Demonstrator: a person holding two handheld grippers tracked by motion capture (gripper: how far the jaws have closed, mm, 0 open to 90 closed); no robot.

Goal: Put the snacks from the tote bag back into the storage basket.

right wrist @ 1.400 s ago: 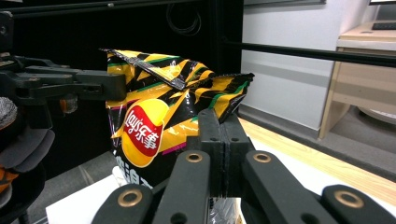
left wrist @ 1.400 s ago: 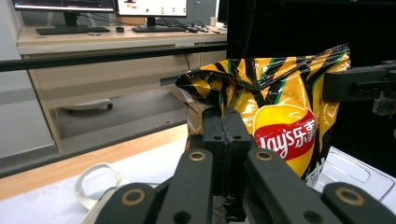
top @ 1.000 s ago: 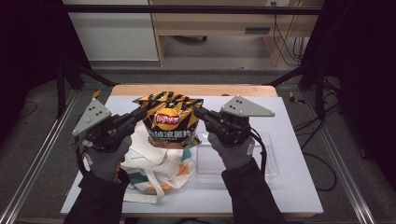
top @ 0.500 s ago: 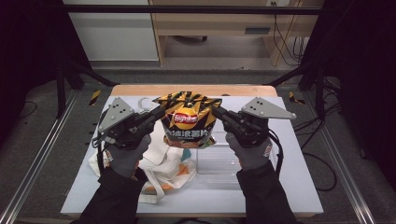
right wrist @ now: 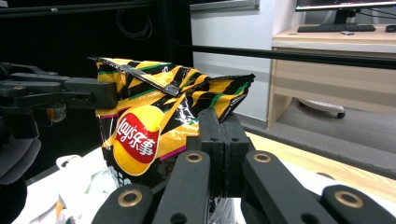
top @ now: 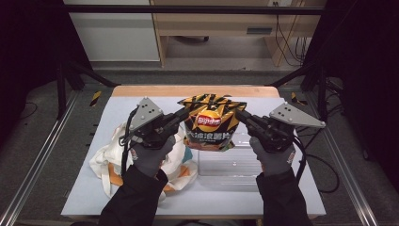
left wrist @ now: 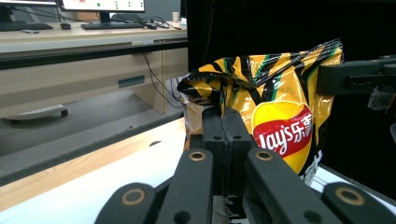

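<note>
A yellow and black Lay's crisp bag (top: 211, 125) hangs upright above the white table (top: 306, 193), held by its top corners. My left gripper (top: 185, 113) is shut on the bag's left top corner and my right gripper (top: 240, 115) on its right top corner. In the left gripper view the black jaws (left wrist: 225, 127) pinch the crumpled edge of the crisp bag (left wrist: 280, 126), with the other gripper (left wrist: 355, 77) at the far corner. The right gripper view has its jaws (right wrist: 219, 133) closed on the crisp bag (right wrist: 149, 121), and the left gripper (right wrist: 70, 93) grips the opposite corner.
A white cloth bag with orange print (top: 110, 160) lies on the table's left part, under my left hand. A clear plastic box (top: 228, 165) sits on the table below the crisp bag. Black frame posts (top: 61, 84) stand beside the table, and a wooden desk (top: 221, 21) is behind it.
Both hands have carried the crisp bag to the right, from above the white cloth bag to above the clear box. Both grips are unchanged.
</note>
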